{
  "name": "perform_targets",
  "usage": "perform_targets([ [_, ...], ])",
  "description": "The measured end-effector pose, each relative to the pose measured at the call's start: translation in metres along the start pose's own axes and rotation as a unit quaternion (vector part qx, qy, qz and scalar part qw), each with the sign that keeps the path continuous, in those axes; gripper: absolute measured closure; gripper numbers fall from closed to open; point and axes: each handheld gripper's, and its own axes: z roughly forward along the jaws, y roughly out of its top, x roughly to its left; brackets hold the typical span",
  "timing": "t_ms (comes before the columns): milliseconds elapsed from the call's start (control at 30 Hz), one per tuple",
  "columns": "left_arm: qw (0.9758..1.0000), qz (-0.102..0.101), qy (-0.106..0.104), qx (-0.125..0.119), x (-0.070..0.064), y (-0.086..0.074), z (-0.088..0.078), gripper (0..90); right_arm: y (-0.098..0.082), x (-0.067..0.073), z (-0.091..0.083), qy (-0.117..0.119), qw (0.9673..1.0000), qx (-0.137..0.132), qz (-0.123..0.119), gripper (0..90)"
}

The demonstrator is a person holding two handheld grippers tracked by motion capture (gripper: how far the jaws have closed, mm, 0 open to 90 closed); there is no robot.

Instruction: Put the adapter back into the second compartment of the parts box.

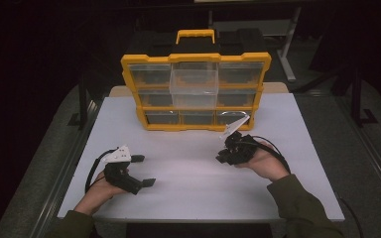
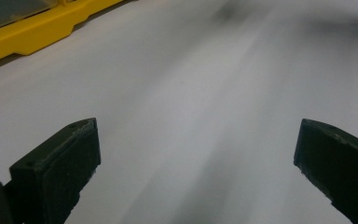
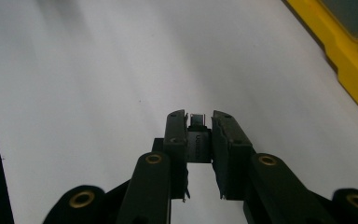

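Yellow organiser [image 1: 196, 91] stands at the tabletop's [image 1: 193, 193] far edge in the high view, both grippers near the front edge; left gripper [image 2: 196, 154] view shows jaws spread wide; right gripper [image 3: 199, 140] view shows jaws pinching a small dark part [image 3: 198, 135]

Both grippers were black: the left gripper [image 1: 143, 171] carried a pale grey three-cornered plate [image 1: 118, 154], the right gripper [image 1: 222, 156] showed brass-coloured rivets [image 3: 153, 159]. Black cables [image 1: 278, 154] looped from each. Sleeves [image 1: 305, 208] were olive green.
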Motion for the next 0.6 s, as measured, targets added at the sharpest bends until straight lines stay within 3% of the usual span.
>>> perform_targets([
  [600,1.0,-0.001,0.001,-0.003,0.0,0.0,-0.001,0.0,0.015,-0.007,-0.022,-0.001,1.0,0.0,-0.006,75.3],
])
